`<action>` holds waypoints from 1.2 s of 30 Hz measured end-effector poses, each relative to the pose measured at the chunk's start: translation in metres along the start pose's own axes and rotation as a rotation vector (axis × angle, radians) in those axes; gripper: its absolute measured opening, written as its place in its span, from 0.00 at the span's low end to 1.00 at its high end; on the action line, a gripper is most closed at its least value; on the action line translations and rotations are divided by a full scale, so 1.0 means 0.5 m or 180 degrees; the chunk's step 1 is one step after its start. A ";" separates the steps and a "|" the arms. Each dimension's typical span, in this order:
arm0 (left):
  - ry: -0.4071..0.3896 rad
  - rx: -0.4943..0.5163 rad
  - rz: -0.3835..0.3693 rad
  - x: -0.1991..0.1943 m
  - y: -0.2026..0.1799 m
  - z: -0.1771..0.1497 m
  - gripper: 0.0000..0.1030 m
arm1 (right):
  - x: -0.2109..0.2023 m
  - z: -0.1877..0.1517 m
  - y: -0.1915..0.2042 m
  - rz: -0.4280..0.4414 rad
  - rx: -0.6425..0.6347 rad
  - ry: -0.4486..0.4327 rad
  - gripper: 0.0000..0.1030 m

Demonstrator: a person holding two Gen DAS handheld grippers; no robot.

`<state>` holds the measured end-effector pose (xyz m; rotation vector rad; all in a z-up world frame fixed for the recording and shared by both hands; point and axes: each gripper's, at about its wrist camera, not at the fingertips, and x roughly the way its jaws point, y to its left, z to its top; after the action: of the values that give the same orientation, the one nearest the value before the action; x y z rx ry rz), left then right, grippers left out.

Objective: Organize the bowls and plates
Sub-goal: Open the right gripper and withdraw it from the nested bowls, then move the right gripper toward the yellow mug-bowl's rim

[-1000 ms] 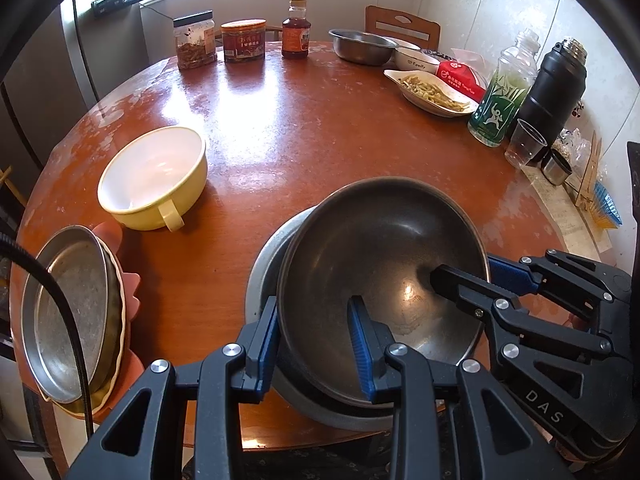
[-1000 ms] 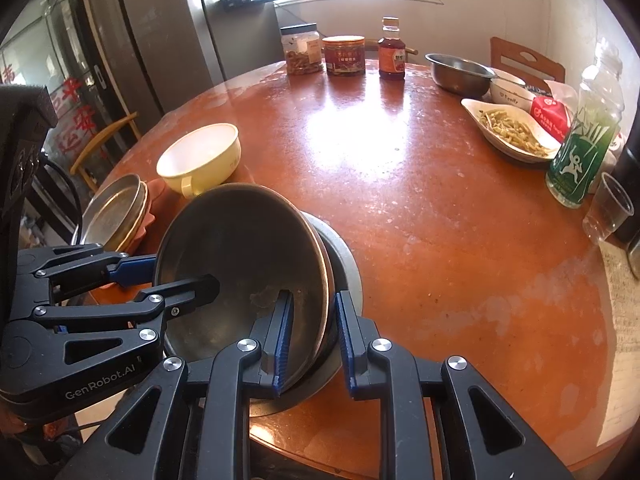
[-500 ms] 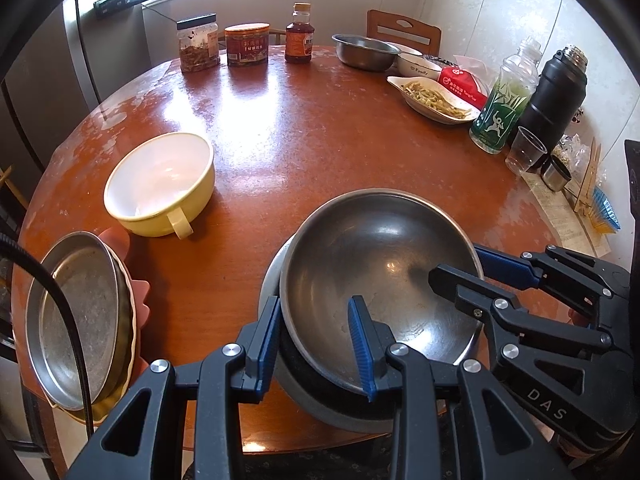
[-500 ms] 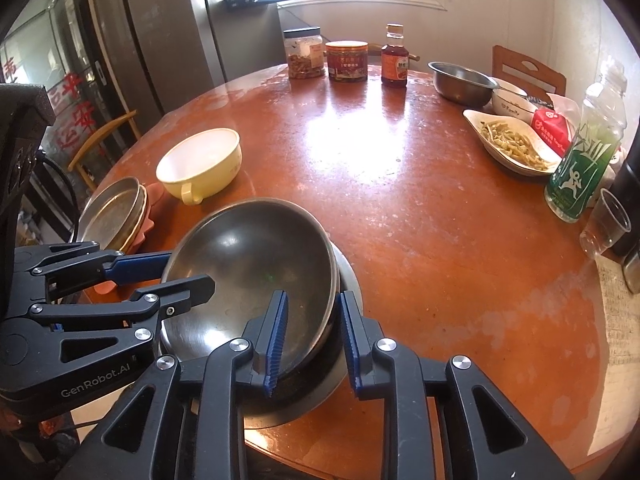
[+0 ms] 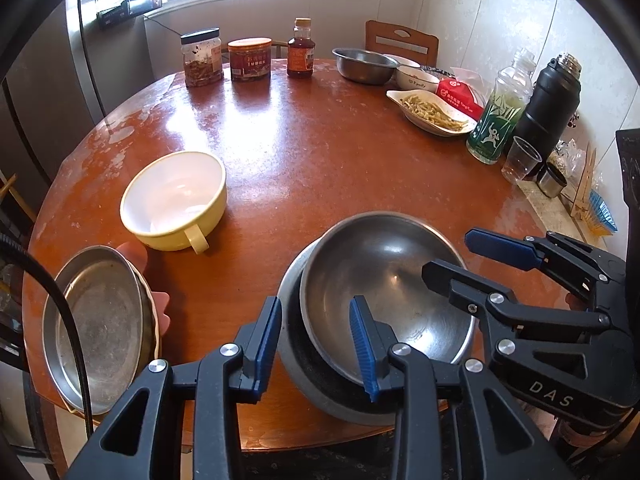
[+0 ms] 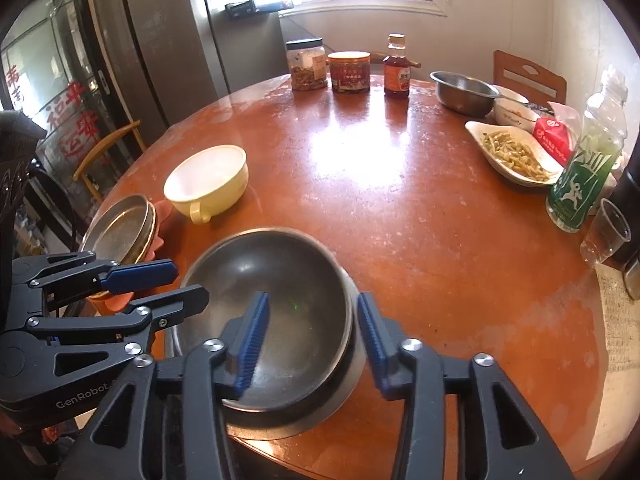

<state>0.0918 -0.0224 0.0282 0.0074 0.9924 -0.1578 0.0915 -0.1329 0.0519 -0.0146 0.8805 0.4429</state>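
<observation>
Left gripper (image 5: 316, 348): its fingers (image 5: 264, 344) are seen on either side of the near rims of the stacked steel bowls, one outside the lower bowl, one inside the upper; the jaws are opening, and whether the pads press on the rims cannot be told.
Right gripper (image 6: 310, 344): its jaws are opening; the upper bowl's near right rim lies between the fingers (image 6: 252, 340), which are held apart and clear of it.
Upper steel bowl (image 5: 384, 292): nested in the lower steel bowl (image 5: 292, 344), near the bench's front edge.
Yellow bowl (image 5: 176, 200): set upright on the bench (image 5: 320, 152), left of the stack, handle toward the camera.
Steel plates (image 5: 96, 328): stacked at the bench's left edge.
</observation>
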 end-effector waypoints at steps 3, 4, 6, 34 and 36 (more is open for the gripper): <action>-0.0041 -0.0015 0.0006 -0.008 0.006 0.003 0.36 | -0.006 0.007 -0.001 -0.0019 0.0006 -0.0039 0.56; -0.0046 -0.0018 0.0013 -0.009 0.007 0.004 0.37 | -0.007 0.007 -0.001 -0.0037 0.0000 -0.0045 0.57; -0.0060 -0.0027 0.0006 -0.012 0.011 0.006 0.37 | -0.006 0.009 -0.001 -0.0044 0.0009 -0.0045 0.58; -0.0218 -0.0434 0.0126 -0.051 0.132 0.028 0.45 | 0.010 0.086 0.044 0.0145 -0.0046 -0.0133 0.68; -0.0237 -0.0515 0.0210 -0.054 0.160 0.034 0.45 | 0.017 0.095 0.045 0.0204 -0.0018 -0.0106 0.69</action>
<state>0.1023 0.0590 0.0545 -0.1128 0.9271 -0.0169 0.1229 -0.1003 0.0799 0.0158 0.8489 0.5043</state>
